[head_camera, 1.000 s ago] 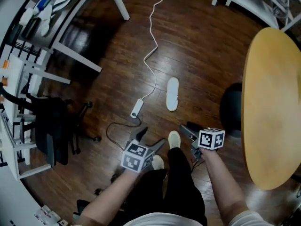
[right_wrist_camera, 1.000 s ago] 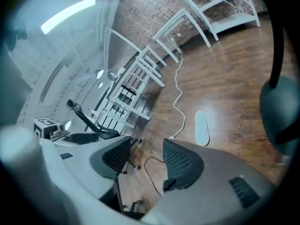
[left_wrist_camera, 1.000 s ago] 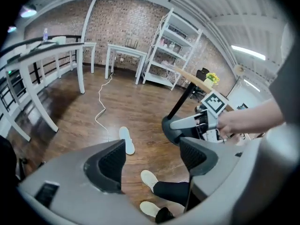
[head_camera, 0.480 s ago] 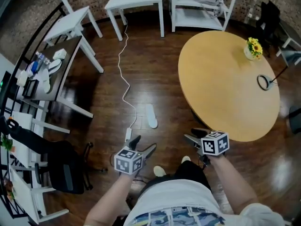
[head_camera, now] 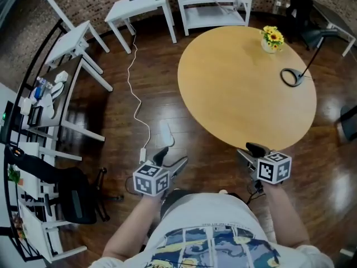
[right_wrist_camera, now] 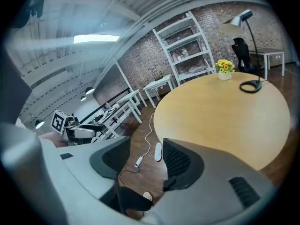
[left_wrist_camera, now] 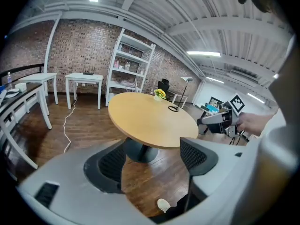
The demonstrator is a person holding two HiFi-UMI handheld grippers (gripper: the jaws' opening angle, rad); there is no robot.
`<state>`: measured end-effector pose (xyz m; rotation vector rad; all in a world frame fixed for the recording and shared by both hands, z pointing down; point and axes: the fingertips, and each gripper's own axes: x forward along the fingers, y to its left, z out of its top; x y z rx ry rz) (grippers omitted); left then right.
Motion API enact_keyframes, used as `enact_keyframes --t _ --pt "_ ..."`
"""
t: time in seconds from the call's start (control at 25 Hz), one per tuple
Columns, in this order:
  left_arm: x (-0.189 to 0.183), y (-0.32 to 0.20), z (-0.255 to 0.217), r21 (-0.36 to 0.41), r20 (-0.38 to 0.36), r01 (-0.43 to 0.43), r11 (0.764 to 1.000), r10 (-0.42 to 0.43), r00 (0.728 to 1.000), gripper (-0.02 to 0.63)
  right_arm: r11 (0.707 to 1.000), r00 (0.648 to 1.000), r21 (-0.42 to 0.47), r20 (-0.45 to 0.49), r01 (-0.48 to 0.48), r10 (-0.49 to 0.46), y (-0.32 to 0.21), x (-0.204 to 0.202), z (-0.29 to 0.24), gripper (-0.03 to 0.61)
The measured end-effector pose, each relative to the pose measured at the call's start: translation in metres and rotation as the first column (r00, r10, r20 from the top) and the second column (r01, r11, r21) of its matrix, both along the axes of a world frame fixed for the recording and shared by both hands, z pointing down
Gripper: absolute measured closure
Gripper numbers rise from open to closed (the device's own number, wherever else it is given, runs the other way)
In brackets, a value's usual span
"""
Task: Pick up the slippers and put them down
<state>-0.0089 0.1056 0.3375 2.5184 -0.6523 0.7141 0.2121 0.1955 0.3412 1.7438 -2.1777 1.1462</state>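
Note:
One white slipper (head_camera: pixel 165 133) lies flat on the dark wood floor, close to the round table's edge; it also shows in the right gripper view as a slipper (right_wrist_camera: pixel 158 151) beyond the jaws. My left gripper (head_camera: pixel 172 158) hovers just short of it, open and empty, as its own view confirms (left_wrist_camera: pixel 154 161). My right gripper (head_camera: pixel 249 151) is held open near the table's front rim, with nothing between its jaws (right_wrist_camera: pixel 147 162). I see no second slipper.
A round yellow table (head_camera: pixel 245 88) carries a sunflower pot (head_camera: pixel 271 38) and a black ring (head_camera: pixel 290 77). A white cable (head_camera: pixel 134 99) runs to a power strip (right_wrist_camera: pixel 138 162). White side tables (head_camera: pixel 139 4), a shelf (head_camera: pixel 212 4) and a black office chair (head_camera: pixel 72 202) surround the spot.
The head view has swung up and right, so the round table now fills the middle. The slipper appears farther and smaller. Both grippers have stayed open and empty.

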Motion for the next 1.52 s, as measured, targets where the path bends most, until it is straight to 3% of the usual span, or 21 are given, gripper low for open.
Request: enact_keyframes --t 0.2,0.44,0.6,0.92,1.52 --pt "0.094 0.04 0.01 -0.006 0.027 -0.077 0.997 0.077 0.997 0.249 0.997 0.997 -0.002 0.012 -0.077 0.077 0.055 0.087 0.009 0.341" --pt "0.145 0.08 -0.017 0.005 0.039 -0.129 0.992 0.129 0.991 0.249 0.986 0.986 0.01 0.015 -0.165 0.165 0.113 0.129 -0.016 0.341" --pt "0.169 0.106 -0.023 -0.001 0.046 -0.139 0.99 0.139 0.989 0.249 0.985 0.985 0.011 0.005 -0.175 0.175 0.145 0.147 -0.022 0.342" --pt "0.172 0.139 -0.03 0.005 0.047 -0.134 0.991 0.134 0.99 0.249 0.985 0.983 0.03 -0.053 -0.172 0.173 0.178 0.141 -0.037 0.342" --pt "0.143 0.138 -0.034 0.021 0.037 -0.053 0.998 0.052 0.998 0.249 0.997 0.992 0.043 -0.097 -0.071 0.075 0.162 0.115 -0.051 0.348"
